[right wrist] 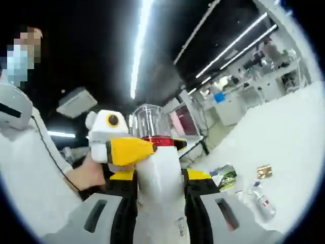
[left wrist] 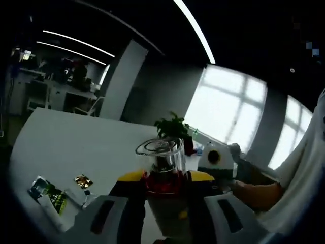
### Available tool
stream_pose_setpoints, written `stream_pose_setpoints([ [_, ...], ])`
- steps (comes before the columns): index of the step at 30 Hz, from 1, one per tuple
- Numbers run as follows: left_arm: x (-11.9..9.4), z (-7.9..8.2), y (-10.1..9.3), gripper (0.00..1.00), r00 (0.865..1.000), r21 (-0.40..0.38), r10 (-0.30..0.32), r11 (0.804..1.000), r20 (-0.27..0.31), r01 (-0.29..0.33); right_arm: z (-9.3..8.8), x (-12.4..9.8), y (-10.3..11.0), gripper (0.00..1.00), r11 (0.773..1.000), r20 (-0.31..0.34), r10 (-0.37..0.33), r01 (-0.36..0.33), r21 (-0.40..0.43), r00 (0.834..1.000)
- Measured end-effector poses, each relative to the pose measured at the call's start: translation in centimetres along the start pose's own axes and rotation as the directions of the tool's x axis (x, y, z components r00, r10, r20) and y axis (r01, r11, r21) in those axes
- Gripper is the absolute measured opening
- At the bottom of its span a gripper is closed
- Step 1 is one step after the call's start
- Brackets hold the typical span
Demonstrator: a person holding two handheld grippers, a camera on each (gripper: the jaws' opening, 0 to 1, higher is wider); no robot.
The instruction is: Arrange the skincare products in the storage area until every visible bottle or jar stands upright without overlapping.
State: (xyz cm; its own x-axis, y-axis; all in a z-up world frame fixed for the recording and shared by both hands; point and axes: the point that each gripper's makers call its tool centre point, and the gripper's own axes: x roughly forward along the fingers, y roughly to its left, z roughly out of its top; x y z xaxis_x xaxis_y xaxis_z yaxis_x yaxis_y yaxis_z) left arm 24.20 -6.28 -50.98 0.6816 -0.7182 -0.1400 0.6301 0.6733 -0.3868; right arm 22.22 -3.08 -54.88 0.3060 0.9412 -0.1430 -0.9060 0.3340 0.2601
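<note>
Both grippers lift one white bottle [right wrist: 160, 188] off the table [left wrist: 66, 147]: right gripper [right wrist: 158, 203] clamped on its body; left gripper [left wrist: 165, 185] clamped on its clear cap [left wrist: 160, 152], seemingly steadying it upright

Left gripper [left wrist: 165, 179] raised off worktop, yellow-tipped jaws closed on bottle [left wrist: 163, 168] at red band. Right gripper [right wrist: 157, 175] jaws clamped on same bottle's white body. Person's hand [right wrist: 87, 175] grips left gripper handle.
</note>
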Motion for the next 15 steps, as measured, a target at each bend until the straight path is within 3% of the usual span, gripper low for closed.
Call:
stream_pose_setpoints([
  [2,0.7,0.1,-0.3,0.27,0.999,0.056,0.039,0.998,-0.027,-0.037,-0.4,0.2,-0.3,0.36,0.985,-0.081,-0.109,0.096,-0.147,0.991],
  [3,0.8,0.1,-0.4,0.26,0.998,0.083,0.048,0.996,-0.038,-0.045,-0.4,0.1,-0.8,0.36,0.969,-0.098,-0.189,0.17,-0.177,0.977],
  [5,1.1,0.5,0.3,0.26,0.996,0.138,0.088,0.987,-0.033,-0.083,-0.3,0.0,-1.7,0.35,0.951,-0.097,-0.268,0.247,-0.188,0.958],
  [7,1.5,0.8,0.4,0.26,0.99,0.165,0.136,0.978,-0.024,-0.13,-0.1,-0.5,-2.4,0.33,0.916,-0.094,-0.36,0.332,-0.224,0.928],
  [9,1.6,1.3,0.6,0.26,0.983,0.168,0.183,0.969,0.008,-0.181,0.4,-1.1,-3.3,0.31,0.863,-0.049,-0.458,0.432,-0.261,0.887],
  [10,1.6,1.7,0.7,0.27,0.979,0.178,0.204,0.962,0.028,-0.205,0.9,-1.4,-3.5,0.31,0.824,0.004,-0.51,0.49,-0.285,0.86],
  [12,1.6,2.2,0.4,0.27,0.97,0.199,0.236,0.949,0.062,-0.243,1.6,-1.8,-3.7,0.3,0.775,0.086,-0.562,0.56,-0.292,0.823],
  [15,1.5,2.7,-0.6,0.26,0.962,0.27,0.253,0.924,0.103,-0.272,2.1,-2.1,-3.8,0.3,0.749,0.138,-0.583,0.596,-0.289,0.8],
])
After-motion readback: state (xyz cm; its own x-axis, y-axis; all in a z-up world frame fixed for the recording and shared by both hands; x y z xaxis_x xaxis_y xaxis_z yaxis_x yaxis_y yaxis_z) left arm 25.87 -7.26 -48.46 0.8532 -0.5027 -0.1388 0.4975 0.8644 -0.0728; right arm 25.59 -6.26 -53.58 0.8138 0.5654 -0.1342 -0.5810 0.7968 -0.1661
